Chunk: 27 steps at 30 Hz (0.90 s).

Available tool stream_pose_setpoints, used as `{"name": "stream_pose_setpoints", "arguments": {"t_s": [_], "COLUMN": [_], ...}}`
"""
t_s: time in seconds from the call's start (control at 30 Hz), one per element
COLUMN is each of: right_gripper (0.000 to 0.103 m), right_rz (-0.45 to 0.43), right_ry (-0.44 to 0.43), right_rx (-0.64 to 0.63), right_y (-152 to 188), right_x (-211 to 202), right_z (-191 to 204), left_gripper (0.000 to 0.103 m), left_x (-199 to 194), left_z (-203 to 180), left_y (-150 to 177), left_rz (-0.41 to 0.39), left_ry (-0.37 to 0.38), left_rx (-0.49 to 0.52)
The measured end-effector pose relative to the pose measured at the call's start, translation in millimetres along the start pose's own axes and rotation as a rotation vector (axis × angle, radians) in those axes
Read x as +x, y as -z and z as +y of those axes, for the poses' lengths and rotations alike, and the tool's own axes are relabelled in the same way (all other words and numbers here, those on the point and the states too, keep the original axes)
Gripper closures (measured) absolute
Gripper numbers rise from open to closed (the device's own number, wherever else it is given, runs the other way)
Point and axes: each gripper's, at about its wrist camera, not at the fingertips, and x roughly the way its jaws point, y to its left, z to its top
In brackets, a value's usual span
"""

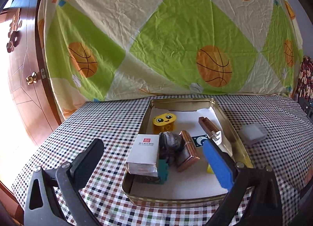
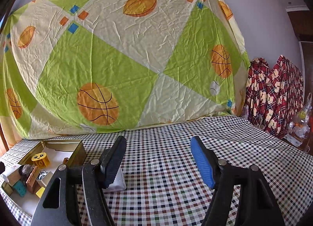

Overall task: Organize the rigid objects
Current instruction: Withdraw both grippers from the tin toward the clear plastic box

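A gold metal tin (image 1: 239, 145) lined with white paper sits on the checked table. It holds a yellow smiley block (image 1: 164, 123), a white box (image 1: 144, 152), a dark round object (image 1: 170, 143), a brown wooden piece (image 1: 188, 150), a brown comb-like bar (image 1: 208, 127), a teal brick (image 1: 163, 169) and a small yellow piece (image 1: 209, 169). A grey block (image 1: 253, 133) lies on the cloth right of the tin. My left gripper (image 1: 154, 157) is open and empty, straddling the tin's near left part. My right gripper (image 2: 158, 161) is open and empty, with the grey block (image 2: 119, 182) just beside its left finger. The tin also shows in the right wrist view (image 2: 78, 150).
A green and cream sports-print sheet (image 1: 156, 40) hangs behind the table. A wooden door (image 1: 21, 69) with a brass knob stands at the left. Red plaid fabric (image 2: 273, 93) and plastic bags (image 2: 299, 126) lie at the far right.
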Motion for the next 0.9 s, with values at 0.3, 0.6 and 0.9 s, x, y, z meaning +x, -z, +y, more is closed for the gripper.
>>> {"name": "stream_pose_setpoints", "arguments": {"t_s": [0.3, 0.6, 0.9], "right_gripper": [0.034, 0.036, 0.039], "right_rz": [0.109, 0.173, 0.196], "right_ry": [-0.1, -0.129, -0.128], "right_rx": [-0.026, 0.002, -0.02], "right_y": [8, 4, 6], "right_x": [9, 15, 20], "right_z": [-1, -26, -38], "left_gripper": [0.001, 0.001, 0.001], "left_x": [-4, 7, 19], "left_z": [-49, -125, -166], "left_y": [-6, -21, -24], "left_rz": [0.026, 0.061, 0.104], "left_ry": [0.207, 0.287, 0.312], "left_rx": [0.025, 0.123, 0.16]}}
